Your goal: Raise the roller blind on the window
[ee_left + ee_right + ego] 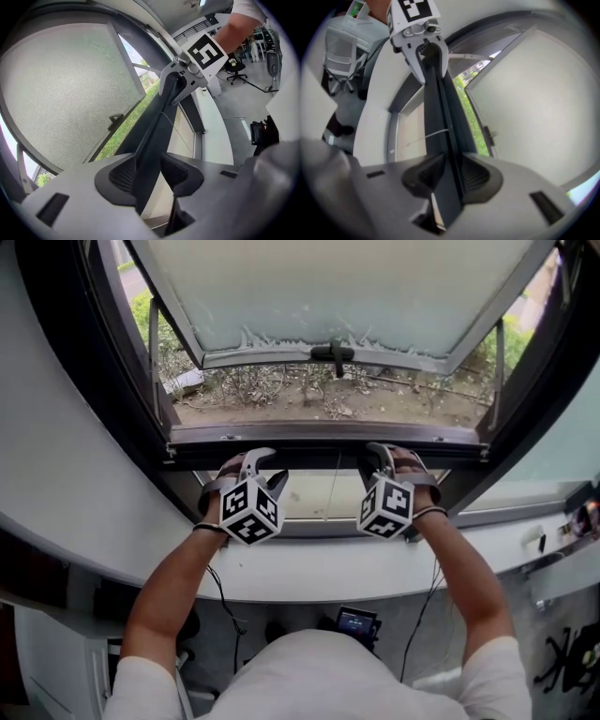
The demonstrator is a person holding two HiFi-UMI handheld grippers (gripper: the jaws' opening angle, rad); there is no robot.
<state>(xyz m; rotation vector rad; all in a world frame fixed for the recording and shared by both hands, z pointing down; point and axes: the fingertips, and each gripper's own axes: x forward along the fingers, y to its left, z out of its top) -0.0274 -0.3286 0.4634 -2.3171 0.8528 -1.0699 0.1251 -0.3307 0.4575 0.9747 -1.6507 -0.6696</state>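
Only the right gripper point(449, 176) clamps the dark bar point(436, 112); left gripper point(149, 172) straddles it, open.

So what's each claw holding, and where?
Right claw grips the blind's dark bar right of its middle; left claw stands open around it, holding nothing.

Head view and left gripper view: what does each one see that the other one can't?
Only the head view shows the left gripper from outside, the person's arms and the twiggy ground outdoors. Only the left gripper view shows an office chair and that gripper's jaws standing apart round the dark bar, one pad clear of it. Both show the bar, the right gripper on it and the window handle.
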